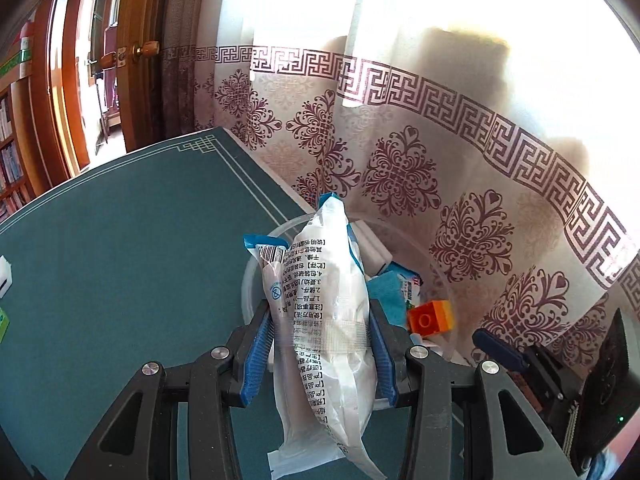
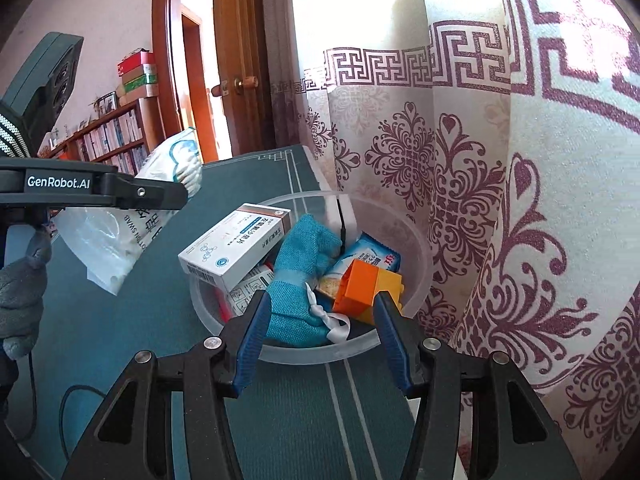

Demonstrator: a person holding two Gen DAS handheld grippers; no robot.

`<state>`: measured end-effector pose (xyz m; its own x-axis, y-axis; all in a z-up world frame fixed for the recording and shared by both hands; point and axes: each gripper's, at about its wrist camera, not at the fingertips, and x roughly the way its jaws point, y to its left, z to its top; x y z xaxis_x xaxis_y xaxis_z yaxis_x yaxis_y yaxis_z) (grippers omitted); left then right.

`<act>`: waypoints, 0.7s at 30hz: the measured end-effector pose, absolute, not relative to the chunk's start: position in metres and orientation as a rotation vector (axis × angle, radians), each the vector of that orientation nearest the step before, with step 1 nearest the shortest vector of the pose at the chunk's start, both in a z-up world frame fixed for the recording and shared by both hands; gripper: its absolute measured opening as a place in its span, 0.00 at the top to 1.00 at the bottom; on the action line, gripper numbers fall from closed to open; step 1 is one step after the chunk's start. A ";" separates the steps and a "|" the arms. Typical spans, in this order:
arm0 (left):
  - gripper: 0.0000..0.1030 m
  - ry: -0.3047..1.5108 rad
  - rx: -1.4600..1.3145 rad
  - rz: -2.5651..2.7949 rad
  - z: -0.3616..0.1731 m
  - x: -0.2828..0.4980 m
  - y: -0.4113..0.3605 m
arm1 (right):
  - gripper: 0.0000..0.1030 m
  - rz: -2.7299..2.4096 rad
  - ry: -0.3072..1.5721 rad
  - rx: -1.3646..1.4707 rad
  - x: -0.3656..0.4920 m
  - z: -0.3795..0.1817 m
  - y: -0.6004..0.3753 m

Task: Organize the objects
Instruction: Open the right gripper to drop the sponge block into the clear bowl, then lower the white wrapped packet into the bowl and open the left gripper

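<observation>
My left gripper [image 1: 320,316] is shut on a white plastic pack of cotton swabs [image 1: 326,320] and holds it upright above the near rim of a clear round bowl [image 1: 250,280]. The same pack shows in the right wrist view [image 2: 132,216], held up left of the bowl [image 2: 420,248]. The bowl holds a white medicine box [image 2: 228,248], a teal cloth pouch [image 2: 300,276], an orange toy brick [image 2: 360,288] and a blue snack packet [image 2: 368,256]. My right gripper [image 2: 320,304] is open and empty, its fingertips over the bowl's near rim.
The bowl stands on a dark green mat [image 2: 120,320] at the table's edge, close against a patterned curtain [image 2: 480,200]. A white object [image 1: 5,278] lies at the mat's far left. A door [image 2: 240,60] and a bookshelf [image 2: 108,136] are behind.
</observation>
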<state>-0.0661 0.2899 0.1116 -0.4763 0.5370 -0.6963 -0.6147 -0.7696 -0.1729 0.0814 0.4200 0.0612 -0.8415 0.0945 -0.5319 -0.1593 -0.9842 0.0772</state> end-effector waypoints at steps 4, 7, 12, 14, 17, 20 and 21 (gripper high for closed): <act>0.54 0.134 -1.008 2.192 0.114 -0.067 0.311 | 0.47 2.894 0.177 -0.812 0.083 0.062 0.420; 0.54 0.112 -1.014 2.160 0.115 -0.070 0.322 | 0.47 2.898 0.194 -0.806 0.085 0.063 0.421; 0.54 0.094 -1.026 2.127 0.111 -0.076 0.339 | 0.47 2.907 0.204 -0.804 0.084 0.064 0.420; 0.54 0.096 -1.040 2.115 0.107 -0.078 0.345 | 0.47 2.910 0.202 -0.803 0.084 0.064 0.420; 0.54 0.103 -1.051 2.108 0.102 -0.080 0.352 | 0.47 2.913 0.201 -0.802 0.085 0.064 0.419; 0.54 0.103 -1.057 2.102 0.098 -0.081 0.355 | 0.47 2.914 0.205 -0.804 0.085 0.063 0.419; 0.54 0.103 -1.058 2.101 0.097 -0.082 0.356 | 0.47 2.913 0.207 -0.805 0.084 0.063 0.418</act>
